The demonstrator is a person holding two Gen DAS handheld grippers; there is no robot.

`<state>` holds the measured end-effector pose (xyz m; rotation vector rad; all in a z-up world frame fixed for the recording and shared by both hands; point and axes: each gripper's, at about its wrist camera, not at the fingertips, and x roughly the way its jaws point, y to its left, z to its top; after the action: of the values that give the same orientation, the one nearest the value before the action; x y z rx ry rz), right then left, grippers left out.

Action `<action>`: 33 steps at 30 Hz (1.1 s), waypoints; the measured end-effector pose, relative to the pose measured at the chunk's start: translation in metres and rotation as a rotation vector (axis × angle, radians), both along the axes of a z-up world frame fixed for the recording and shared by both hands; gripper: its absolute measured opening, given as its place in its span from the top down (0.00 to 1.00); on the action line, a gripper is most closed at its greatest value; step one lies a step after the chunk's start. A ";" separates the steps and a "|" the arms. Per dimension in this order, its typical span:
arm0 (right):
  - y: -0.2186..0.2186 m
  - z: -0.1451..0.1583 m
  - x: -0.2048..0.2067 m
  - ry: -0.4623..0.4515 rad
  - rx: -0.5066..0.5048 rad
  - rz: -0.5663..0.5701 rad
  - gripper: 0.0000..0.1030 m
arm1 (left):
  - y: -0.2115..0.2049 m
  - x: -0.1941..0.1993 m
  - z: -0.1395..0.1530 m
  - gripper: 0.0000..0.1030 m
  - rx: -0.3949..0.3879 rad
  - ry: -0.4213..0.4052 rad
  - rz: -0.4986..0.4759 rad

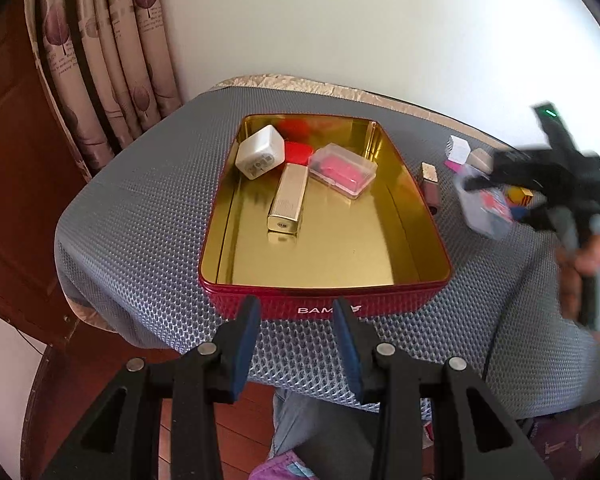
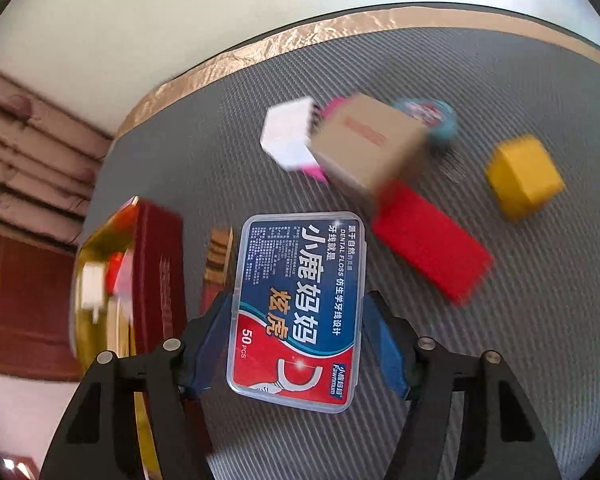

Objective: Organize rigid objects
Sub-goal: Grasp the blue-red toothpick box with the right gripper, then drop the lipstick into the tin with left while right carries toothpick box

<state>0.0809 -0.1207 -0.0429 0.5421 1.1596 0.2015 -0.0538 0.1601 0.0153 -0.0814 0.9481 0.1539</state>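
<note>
Two hand-held grippers work over a worktop [image 1: 148,216] covered in grey honeycomb-textured matting.

Nearest in the right wrist view, the right gripper [image 2: 298,344] has its blue-padded fingers [image 2: 214,340] pressed against the long sides of a clear plastic dental floss box with a blue and red label [image 2: 298,308], holding it clear of the matting. Blur in the background suggests the hand is moving.

The step in hand appears to be carrying this box to the red rectangular tin with a gold interior [image 1: 416,216], which lies just to the left. To do it well, keep the grip firm, travel level above the tin's rim, and lower the box over the bare gold floor at the near end before letting go.

Nearest in the left wrist view, the left gripper [image 1: 296,340] hovers at the tin's near edge, its fingers narrowly parted and holding nothing.

Farther off, only the left view shows the tin's contents: a gold rectangular case [image 1: 286,204], a white cube-shaped plug adapter [image 1: 260,152], a flat red object [image 1: 298,152] and a clear box with pink contents [image 1: 342,170], all at the far end.

Only the right view clearly shows what waits on the matting beyond: a flat red block [image 2: 432,248], a yellow block [image 2: 526,176], a brown cardboard box [image 2: 370,144] and a white box [image 2: 290,136].
</note>
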 end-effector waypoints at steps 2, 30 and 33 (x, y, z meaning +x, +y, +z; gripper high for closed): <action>-0.020 0.007 -0.033 -0.033 -0.035 0.010 0.39 | -0.006 -0.003 0.003 0.63 0.004 -0.015 -0.023; -0.194 -0.034 -0.127 -0.127 -0.281 -0.151 0.40 | -0.147 0.198 -0.018 0.47 0.106 0.214 -0.423; -0.197 -0.033 -0.129 -0.129 -0.275 -0.145 0.39 | -0.148 0.208 -0.031 0.47 0.113 0.254 -0.427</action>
<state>-0.0479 -0.3173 -0.0764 0.3624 0.9979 -0.0474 0.1541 0.0123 -0.0160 0.2496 1.1861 -0.1815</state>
